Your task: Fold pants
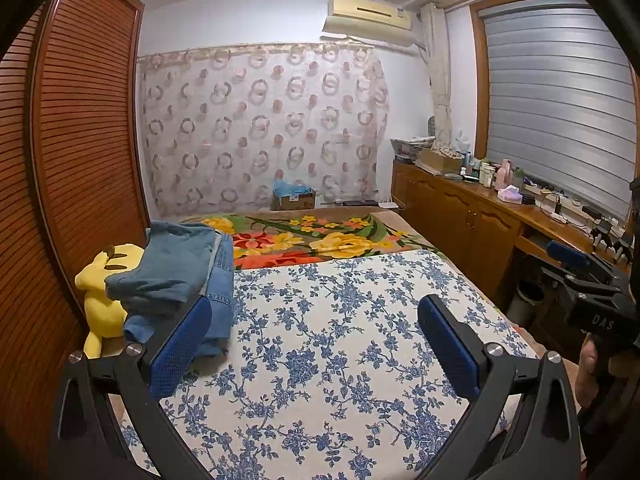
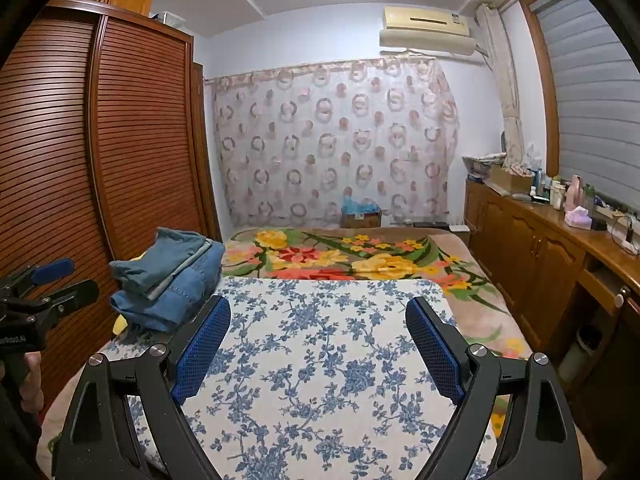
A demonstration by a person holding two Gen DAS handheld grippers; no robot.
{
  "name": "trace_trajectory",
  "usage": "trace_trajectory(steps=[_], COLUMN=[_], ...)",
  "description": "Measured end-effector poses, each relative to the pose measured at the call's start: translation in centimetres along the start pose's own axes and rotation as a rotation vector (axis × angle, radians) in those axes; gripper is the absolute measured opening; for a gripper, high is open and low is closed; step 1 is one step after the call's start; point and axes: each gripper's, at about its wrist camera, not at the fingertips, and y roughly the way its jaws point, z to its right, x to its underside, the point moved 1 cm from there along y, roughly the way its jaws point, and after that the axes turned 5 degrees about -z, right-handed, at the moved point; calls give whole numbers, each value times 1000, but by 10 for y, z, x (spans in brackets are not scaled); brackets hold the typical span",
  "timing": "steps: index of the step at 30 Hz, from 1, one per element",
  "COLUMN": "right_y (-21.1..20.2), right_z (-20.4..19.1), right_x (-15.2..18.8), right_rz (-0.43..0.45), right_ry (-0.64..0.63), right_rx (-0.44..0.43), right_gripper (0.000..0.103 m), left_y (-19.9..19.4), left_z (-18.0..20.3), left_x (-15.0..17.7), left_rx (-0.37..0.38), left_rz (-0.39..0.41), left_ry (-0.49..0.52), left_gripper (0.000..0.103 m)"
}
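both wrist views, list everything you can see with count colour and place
pants: a stack, count unclear, blue denim, left edge of the bed
plush toy: one, yellow, left of the stack by the wardrobe
floral board: one, white with blue flowers, on the bed
blanket: one, multicoloured flowers, beyond the board
wardrobe: one, brown slatted, left wall
curtain: one, pale with rings, far wall
air conditioner: one, cream, above the curtain
cabinet: one, brown, right wall, cluttered top
left gripper: black, blue pads, open, empty
right gripper: same, open, empty
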Motion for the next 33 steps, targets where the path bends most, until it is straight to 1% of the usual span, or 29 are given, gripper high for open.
trace_trajectory(steps=[33], right_y=[2], right_z=[1], right_x=[1], right_rz=[0], right_ry=[0], right_rx=[-6], right_gripper=[90], left_y=[0], left_z=[-1], left_x=[1], left_rx=[-2], left_rz=[1], left_ry=[0], left_gripper=[103])
